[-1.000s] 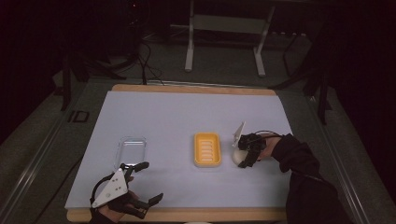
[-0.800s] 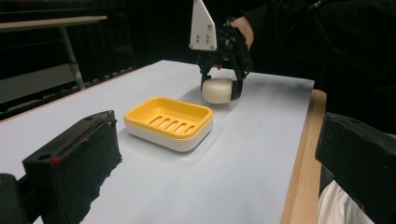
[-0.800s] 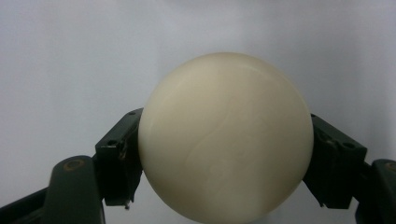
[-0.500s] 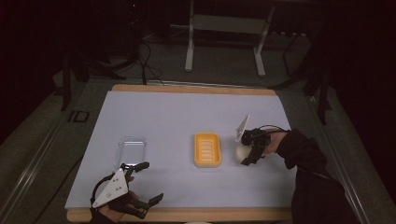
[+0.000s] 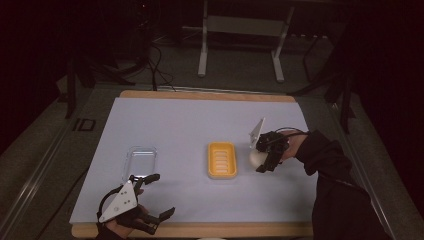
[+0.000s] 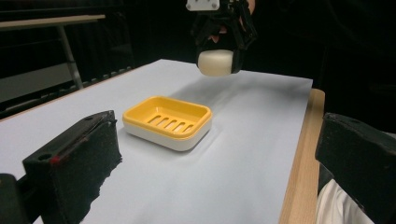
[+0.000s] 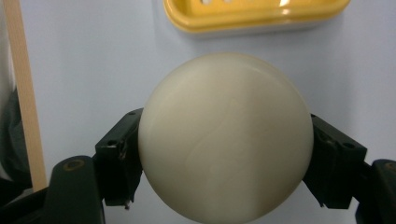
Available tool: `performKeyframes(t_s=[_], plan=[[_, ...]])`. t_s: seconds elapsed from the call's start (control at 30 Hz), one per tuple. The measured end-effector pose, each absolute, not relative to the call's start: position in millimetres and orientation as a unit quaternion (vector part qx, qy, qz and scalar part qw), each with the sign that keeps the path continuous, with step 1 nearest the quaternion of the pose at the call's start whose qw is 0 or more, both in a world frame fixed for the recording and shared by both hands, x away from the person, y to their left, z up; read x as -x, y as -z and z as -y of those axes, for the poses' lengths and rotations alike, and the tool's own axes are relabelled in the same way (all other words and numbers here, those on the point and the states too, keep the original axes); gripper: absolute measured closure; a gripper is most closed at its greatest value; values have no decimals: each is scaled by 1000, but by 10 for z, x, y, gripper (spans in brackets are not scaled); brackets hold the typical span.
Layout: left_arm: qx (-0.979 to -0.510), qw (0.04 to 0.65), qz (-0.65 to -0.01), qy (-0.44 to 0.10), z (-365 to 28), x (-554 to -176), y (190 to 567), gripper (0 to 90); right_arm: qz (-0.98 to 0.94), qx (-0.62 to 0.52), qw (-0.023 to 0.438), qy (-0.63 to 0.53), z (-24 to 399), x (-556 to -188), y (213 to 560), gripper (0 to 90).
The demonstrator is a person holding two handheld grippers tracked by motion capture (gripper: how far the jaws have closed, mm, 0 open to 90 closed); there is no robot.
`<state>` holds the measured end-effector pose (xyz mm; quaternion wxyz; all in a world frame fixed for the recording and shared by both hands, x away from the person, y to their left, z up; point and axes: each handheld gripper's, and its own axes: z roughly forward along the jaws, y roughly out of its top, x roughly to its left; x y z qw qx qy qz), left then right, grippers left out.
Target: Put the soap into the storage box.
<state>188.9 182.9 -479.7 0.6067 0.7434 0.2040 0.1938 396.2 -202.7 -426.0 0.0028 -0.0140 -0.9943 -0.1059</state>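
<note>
While right claw (image 7: 224, 140) grips smooth round cream soap (image 7: 225, 135), left claw (image 5: 156, 196) gapes beside slotted yellow dish (image 5: 222, 160)

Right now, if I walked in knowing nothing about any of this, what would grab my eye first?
Probably the yellow soap dish near the middle of the pale table, the one bright colour in a dark room. Just to its right, the right gripper holds a round cream-white bar of soap clamped between its black jaws, lifted above the table. Near the front left edge, the left gripper hangs open beside a clear plastic lid.
</note>
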Motion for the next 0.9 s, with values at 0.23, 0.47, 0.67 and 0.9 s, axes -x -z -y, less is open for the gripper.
performKeyframes(t_s=[0.23, 0.47, 0.67, 0.9], plan=[[-744, 606, -204, -193, -1827, -1889, 4798, 1, 993, 1, -4, 114, 1880, -3958, 4159, 245], [-745, 606, -202, -192, -1827, -1888, 4798, 1, 993, -13, -13, 117, 1705, -3944, 4097, 245], [-744, 608, -203, -192, -1827, -1887, 4798, 0, 990, -33, -29, 132, 1573, -3923, 4032, 245], [-744, 608, -201, -190, -1826, -1884, 4797, 1, 988, -37, -27, 150, 1435, -3917, 4023, 245]])
